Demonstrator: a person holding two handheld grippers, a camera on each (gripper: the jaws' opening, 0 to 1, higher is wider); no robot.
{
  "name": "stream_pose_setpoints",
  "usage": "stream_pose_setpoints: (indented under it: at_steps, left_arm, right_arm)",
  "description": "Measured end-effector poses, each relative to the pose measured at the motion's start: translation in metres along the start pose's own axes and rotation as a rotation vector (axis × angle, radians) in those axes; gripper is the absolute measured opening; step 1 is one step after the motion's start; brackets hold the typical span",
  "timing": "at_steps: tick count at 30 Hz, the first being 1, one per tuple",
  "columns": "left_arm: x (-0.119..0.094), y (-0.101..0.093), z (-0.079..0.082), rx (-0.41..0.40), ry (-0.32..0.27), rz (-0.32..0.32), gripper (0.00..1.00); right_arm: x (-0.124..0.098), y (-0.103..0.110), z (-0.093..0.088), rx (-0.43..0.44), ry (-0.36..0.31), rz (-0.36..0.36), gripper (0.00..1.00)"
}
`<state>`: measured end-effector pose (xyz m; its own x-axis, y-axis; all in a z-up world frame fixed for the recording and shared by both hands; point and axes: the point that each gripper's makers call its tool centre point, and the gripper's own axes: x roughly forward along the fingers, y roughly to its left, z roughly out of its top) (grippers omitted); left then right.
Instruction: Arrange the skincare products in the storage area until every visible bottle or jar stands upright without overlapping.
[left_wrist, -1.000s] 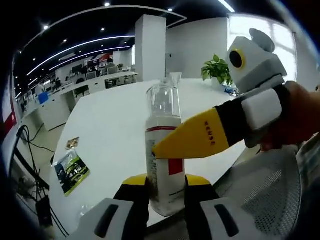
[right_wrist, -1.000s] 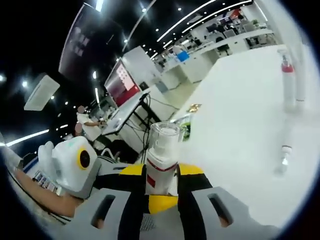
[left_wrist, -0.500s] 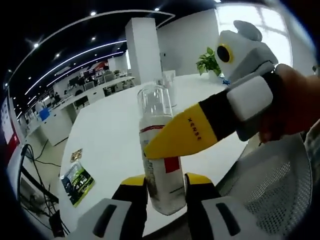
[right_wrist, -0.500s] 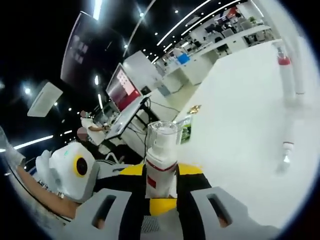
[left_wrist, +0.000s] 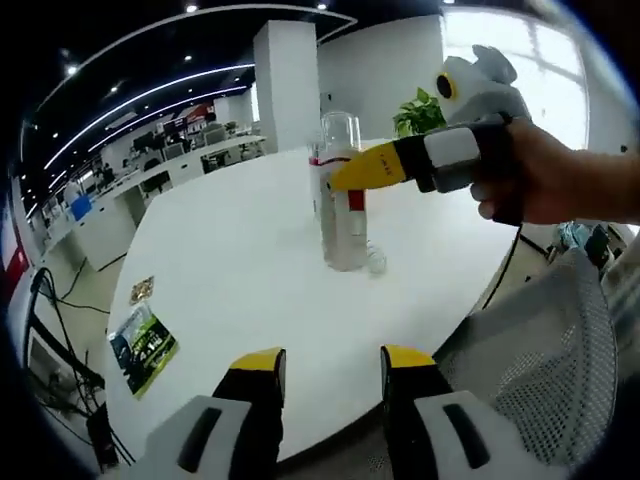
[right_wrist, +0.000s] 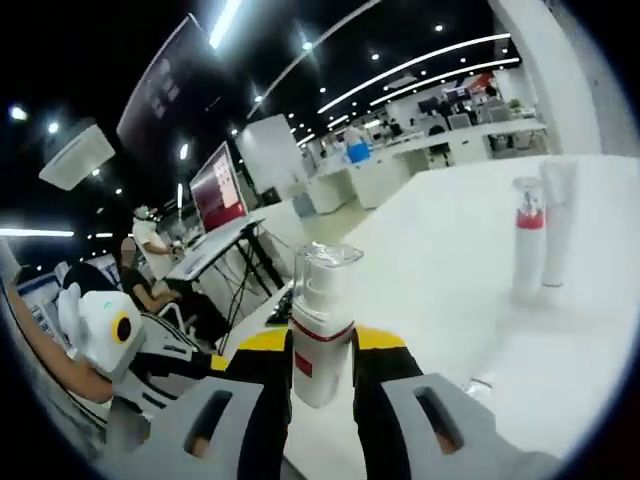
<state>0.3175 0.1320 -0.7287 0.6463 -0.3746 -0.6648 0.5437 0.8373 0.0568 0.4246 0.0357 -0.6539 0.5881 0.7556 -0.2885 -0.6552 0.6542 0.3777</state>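
A white spray bottle (left_wrist: 341, 205) with a red band and a clear cap stands upright over the round white table (left_wrist: 240, 250), its base at or just above the top. My right gripper (left_wrist: 345, 180) comes in from the right, held by a hand, and is shut on the bottle's upper body. In the right gripper view the same bottle (right_wrist: 320, 320) sits between the yellow jaws of my right gripper (right_wrist: 320, 345). My left gripper (left_wrist: 328, 362) is open near the table's near edge, well short of the bottle, with nothing between its jaws.
A red-capped bottle (right_wrist: 526, 235) and a white tube (right_wrist: 556, 220) stand upright farther along the table. A small clear piece (left_wrist: 375, 262) lies by the held bottle's base. A booklet (left_wrist: 140, 340) lies at the table's left edge. A mesh chair (left_wrist: 540, 370) is at right.
My left gripper has let go of the bottle and drawn back. The right gripper, still shut on it, has carried the bottle out over the table.
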Motion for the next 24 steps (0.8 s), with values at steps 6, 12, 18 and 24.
stream_pose_setpoints:
  at_steps: [6, 12, 18, 24]
  left_arm:
    - [0.000, 0.031, -0.030, 0.026, 0.065, 0.064, 0.38]
    - [0.008, 0.014, -0.033, 0.112, 0.073, 0.026, 0.37]
    - [0.010, 0.018, -0.043, 0.085, 0.125, 0.034, 0.36]
    - [0.011, 0.018, -0.047, 0.087, 0.140, 0.028, 0.35]
  right_arm:
    - [0.000, -0.044, 0.015, -0.052, -0.033, -0.082, 0.20]
    - [-0.002, -0.095, 0.028, -0.158, -0.068, -0.195, 0.20]
    - [0.005, -0.135, 0.028, -0.224, -0.069, -0.268, 0.20]
    - [0.016, -0.155, 0.030, -0.296, -0.075, -0.293, 0.20]
